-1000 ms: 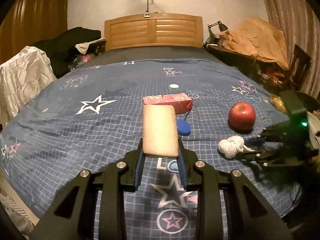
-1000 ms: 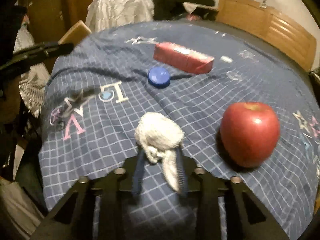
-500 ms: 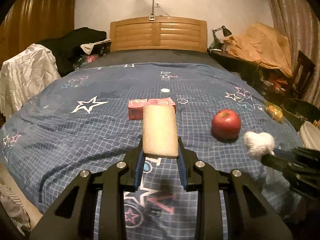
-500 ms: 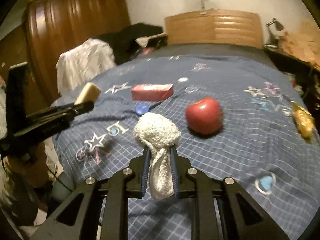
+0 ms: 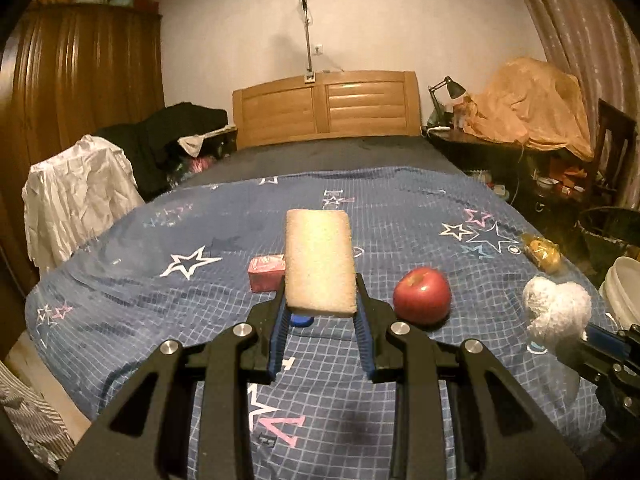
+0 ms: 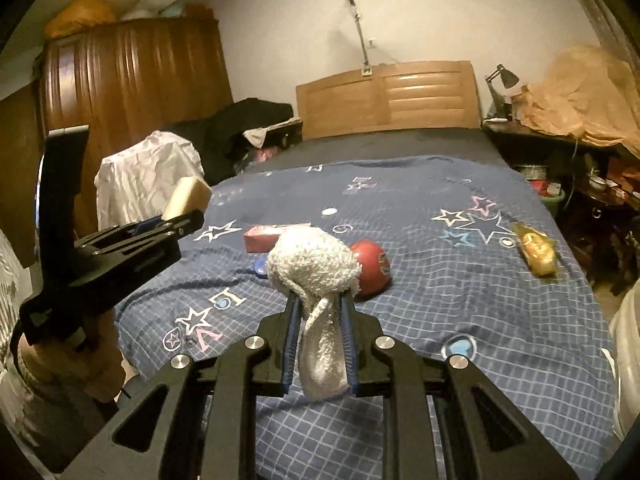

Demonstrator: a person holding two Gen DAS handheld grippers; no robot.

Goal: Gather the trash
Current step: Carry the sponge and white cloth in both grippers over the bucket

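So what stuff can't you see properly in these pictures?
- Small round blue cap: left wrist view, mostly hidden under the tan rectangular sponge.
- Red apple: right wrist view, partly behind the white balled-up cloth.
- White round container: left wrist view, cut off by the right edge.
- Yellow wrapped packet: contents unreadable, blurred.

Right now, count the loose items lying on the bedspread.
5: red box, blue cap beside it, apple, small white disc farther back, yellow wrapped packet near the right edge. Held items may hide others.
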